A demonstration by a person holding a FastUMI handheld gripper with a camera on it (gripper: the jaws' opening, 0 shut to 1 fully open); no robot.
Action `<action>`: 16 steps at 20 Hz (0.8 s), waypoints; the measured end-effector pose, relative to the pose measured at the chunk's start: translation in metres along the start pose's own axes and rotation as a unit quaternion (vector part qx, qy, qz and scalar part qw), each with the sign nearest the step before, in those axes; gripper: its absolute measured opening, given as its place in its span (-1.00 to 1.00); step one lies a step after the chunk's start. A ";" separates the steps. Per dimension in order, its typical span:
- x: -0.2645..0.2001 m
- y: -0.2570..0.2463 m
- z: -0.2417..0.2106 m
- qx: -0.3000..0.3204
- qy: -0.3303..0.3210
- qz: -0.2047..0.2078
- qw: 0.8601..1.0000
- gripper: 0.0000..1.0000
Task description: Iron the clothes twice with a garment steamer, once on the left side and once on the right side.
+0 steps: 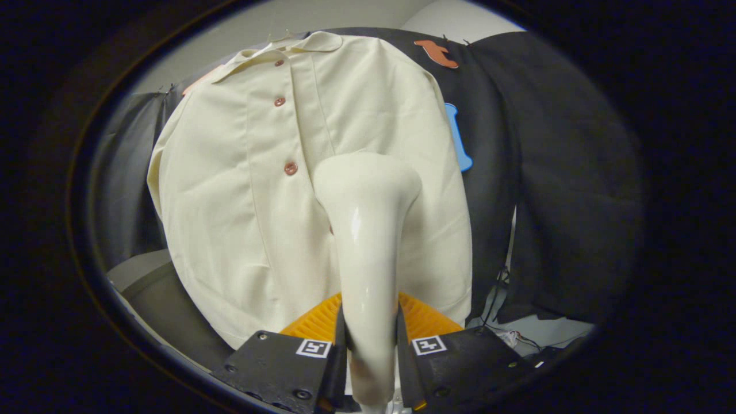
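A cream button-up shirt (247,172) hangs in front of the black booth wall, collar at the top, with reddish buttons running down its placket. My gripper (369,339) is shut on the handle of a glossy cream garment steamer (368,230), both fingers pressing its sides. The steamer rises straight ahead from between the fingers. Its wide head (368,178) lies against the shirt just right of the button placket, about mid-height. The steamer hides the shirt fabric behind it and part of a lower button.
Black cloth (552,190) covers the wall to the right and left of the shirt. Thin cables (497,299) hang below the cloth at the lower right. A grey surface (149,287) lies under the shirt's lower left edge.
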State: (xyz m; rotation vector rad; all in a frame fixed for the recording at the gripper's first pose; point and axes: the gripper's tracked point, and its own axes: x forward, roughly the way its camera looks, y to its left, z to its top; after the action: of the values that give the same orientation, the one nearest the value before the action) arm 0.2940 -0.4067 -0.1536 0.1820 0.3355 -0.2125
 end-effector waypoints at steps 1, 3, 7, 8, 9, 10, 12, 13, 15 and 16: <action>0.001 -0.004 -0.004 0.001 -0.003 -0.003 1.000 -0.26; 0.001 -0.011 -0.012 0.001 -0.005 -0.007 1.000 -0.26; -0.001 -0.029 -0.033 -0.007 -0.002 -0.020 1.000 -0.26; -0.002 -0.033 -0.041 -0.011 0.004 -0.022 1.000 -0.26; -0.003 -0.036 -0.050 -0.018 0.012 -0.020 1.000 -0.26; -0.002 -0.038 -0.059 -0.021 0.020 -0.018 0.999 -0.26; 0.000 -0.046 -0.080 -0.027 0.038 -0.020 0.999 -0.26; 0.001 -0.049 -0.090 -0.026 0.045 -0.021 0.998 -0.26; 0.002 -0.058 -0.110 -0.023 0.060 -0.024 0.998 -0.26; 0.001 -0.062 -0.120 -0.022 0.072 -0.026 0.997 -0.26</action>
State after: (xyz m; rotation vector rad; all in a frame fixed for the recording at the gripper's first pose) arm 0.2439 -0.4411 -0.2740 0.1447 0.4882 -0.2437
